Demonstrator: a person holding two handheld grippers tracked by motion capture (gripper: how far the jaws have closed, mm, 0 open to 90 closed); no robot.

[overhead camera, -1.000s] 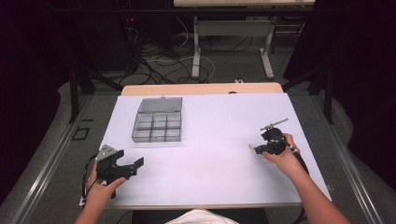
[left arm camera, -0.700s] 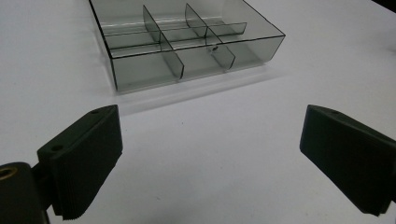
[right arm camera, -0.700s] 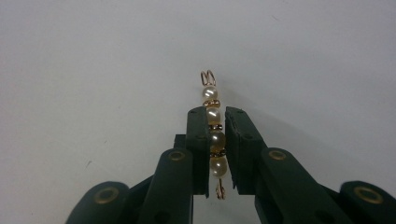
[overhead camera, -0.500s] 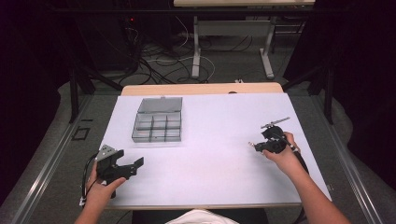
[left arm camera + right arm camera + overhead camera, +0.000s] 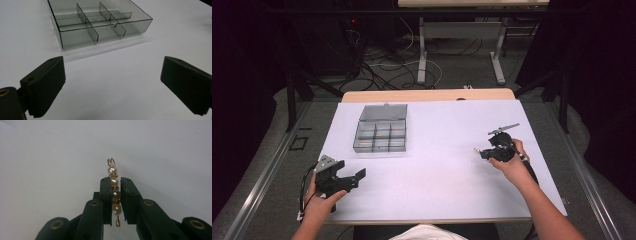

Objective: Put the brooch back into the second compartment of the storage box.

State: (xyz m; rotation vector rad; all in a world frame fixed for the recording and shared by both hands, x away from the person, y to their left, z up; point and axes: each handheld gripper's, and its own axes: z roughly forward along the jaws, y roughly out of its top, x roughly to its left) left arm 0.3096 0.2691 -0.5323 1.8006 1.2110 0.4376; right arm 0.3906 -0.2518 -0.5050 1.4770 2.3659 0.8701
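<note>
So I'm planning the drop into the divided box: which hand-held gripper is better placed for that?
Right, probably. The right hand-held gripper is shut on the pearl bead piece, so it only needs carrying to the compartment box. The left hand-held gripper faces the box, open and holding nothing.

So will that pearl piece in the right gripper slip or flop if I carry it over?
Probably stays stiff: the pearl piece looks strung on wire and holds a straight line. Round, glossy beads may slip, since the right gripper pinches only two of them. It looks light.

No legible text, label, brand, number or sign on any surface here.
</note>
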